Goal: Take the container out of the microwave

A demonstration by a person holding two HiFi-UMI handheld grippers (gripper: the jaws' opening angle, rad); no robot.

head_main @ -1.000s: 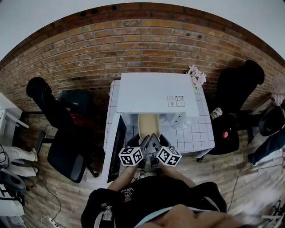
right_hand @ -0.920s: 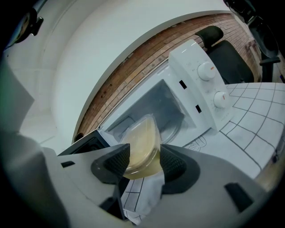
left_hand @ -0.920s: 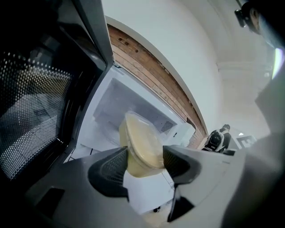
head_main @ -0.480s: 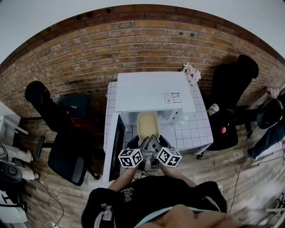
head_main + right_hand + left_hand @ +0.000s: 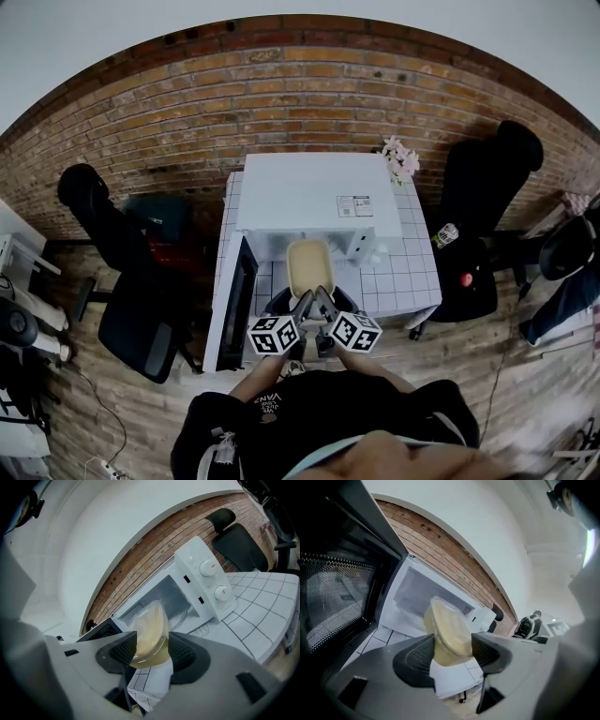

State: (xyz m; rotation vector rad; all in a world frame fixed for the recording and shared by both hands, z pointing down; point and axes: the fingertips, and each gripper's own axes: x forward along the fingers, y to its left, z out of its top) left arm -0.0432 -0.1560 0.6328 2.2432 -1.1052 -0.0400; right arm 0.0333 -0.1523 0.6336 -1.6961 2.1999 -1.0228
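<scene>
A clear lidded container (image 5: 308, 265) with pale yellow contents hangs in front of the open white microwave (image 5: 313, 198), outside its cavity. Both grippers hold its near end. My left gripper (image 5: 303, 305) is shut on the container (image 5: 449, 634), whose lid faces right in the left gripper view. My right gripper (image 5: 322, 302) is shut on the same container (image 5: 149, 634) from the other side. The microwave cavity (image 5: 423, 592) behind it shows a glass turntable (image 5: 180, 613). The microwave door (image 5: 237, 302) stands swung open to the left.
The microwave sits on a white tiled table (image 5: 409, 272) against a brick wall (image 5: 281, 94). Pink flowers (image 5: 398, 159) stand at the table's back right corner. Black office chairs (image 5: 122, 272) flank the table on both sides; another person's leg (image 5: 562, 300) shows at far right.
The container has come a little further out of the microwave toward me, held by both grippers. The view has shifted slightly.
</scene>
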